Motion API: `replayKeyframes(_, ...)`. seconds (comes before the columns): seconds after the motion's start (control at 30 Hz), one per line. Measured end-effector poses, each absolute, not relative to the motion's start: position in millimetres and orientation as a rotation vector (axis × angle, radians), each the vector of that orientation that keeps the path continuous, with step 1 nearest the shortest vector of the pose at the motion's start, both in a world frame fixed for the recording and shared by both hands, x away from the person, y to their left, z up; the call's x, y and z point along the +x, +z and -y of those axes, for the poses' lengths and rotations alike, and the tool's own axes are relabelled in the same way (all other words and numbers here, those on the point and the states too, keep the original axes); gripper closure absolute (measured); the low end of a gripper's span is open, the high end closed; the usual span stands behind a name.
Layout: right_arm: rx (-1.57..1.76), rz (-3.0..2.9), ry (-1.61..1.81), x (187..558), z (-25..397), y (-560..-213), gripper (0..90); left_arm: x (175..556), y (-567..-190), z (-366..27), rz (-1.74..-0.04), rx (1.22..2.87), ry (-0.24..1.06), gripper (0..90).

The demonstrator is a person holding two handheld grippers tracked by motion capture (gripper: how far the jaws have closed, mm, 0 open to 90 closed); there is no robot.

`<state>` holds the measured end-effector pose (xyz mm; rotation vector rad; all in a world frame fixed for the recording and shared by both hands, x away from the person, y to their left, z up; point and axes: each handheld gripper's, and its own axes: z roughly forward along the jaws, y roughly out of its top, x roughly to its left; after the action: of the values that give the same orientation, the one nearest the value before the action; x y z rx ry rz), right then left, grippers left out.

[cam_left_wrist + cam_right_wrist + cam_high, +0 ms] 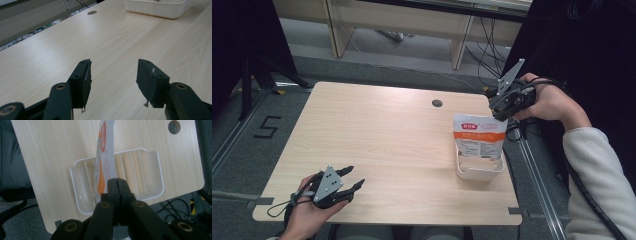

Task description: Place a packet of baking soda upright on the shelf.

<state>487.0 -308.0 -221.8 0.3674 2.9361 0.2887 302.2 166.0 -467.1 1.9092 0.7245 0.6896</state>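
A white and orange pouch (478, 136) stands upright in a white ribbed tray (479, 171) at the table's right side. My right gripper (501, 116) is shut on the pouch's top right corner; in the right gripper view the pouch (103, 157) runs edge-on from the closed jaws down into the tray (152, 167). My left gripper (355, 178) rests low over the table's front left corner, open, with nothing between its fingers. In the left gripper view its pads (84, 80) stand wide apart over bare wood, and the tray (155, 8) lies far off.
The light wooden table (377, 135) has a round cable hole (437, 103) near its far edge. Cables hang off the table's right side. Shelving and dark stands are on the floor beyond the table.
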Motion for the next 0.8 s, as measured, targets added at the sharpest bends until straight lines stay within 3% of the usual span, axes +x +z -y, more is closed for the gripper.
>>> replayKeyframes(0.8, 0.325, -2.909, 0.263, 493.7, 306.9, -231.2, 90.0, 302.0, -467.4, -166.0, -0.733, 1.902, 0.689, 44.6)
